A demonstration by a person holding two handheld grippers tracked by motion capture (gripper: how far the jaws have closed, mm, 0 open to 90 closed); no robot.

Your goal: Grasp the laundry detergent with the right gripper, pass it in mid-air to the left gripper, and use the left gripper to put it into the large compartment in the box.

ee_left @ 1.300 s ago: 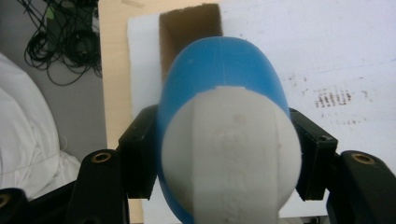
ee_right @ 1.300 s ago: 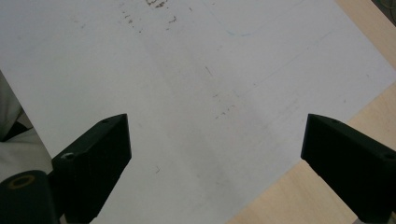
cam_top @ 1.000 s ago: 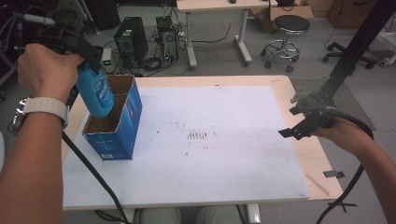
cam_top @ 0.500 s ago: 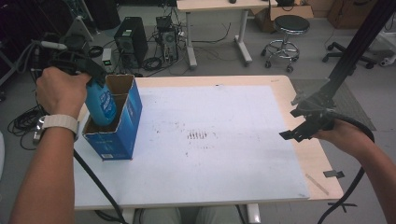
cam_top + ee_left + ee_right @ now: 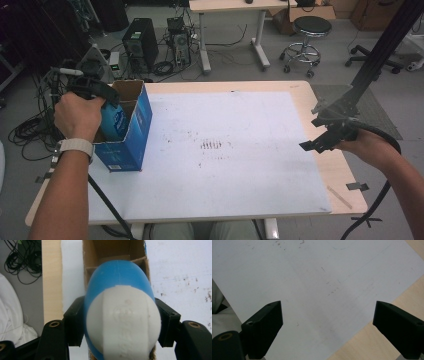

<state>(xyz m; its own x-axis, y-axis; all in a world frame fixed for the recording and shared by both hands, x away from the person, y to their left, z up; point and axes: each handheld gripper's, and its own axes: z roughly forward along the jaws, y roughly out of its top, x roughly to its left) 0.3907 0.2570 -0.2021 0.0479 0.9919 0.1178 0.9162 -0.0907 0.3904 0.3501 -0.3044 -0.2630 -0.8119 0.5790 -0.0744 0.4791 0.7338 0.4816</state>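
Note:
A blue bottle [image 5: 114, 123] with a white cap [image 5: 122, 322] hangs partway inside an open blue cardboard box [image 5: 131, 145] at the table's left edge. My left gripper [image 5: 106, 100] is shut on the bottle just below the cap, its black pads [image 5: 75, 325] pressing both sides. In the left gripper view the bottle [image 5: 117, 277] points down into the box's brown interior [image 5: 112, 250]. My right gripper [image 5: 318, 134] hovers open over the right edge of the white mat [image 5: 240, 170], with nothing between its fingers [image 5: 265, 322].
The white mat [image 5: 312, 277] covers most of the wooden table [image 5: 345, 185]. Bits of tape [image 5: 358, 186] lie on the bare wood at the front right. Beyond the table stand a computer tower [image 5: 139, 42], cables, a stool [image 5: 305, 30] and another desk.
My left hand has come down with the bottle, from above the box to partway inside it. The right gripper has stayed where it was.

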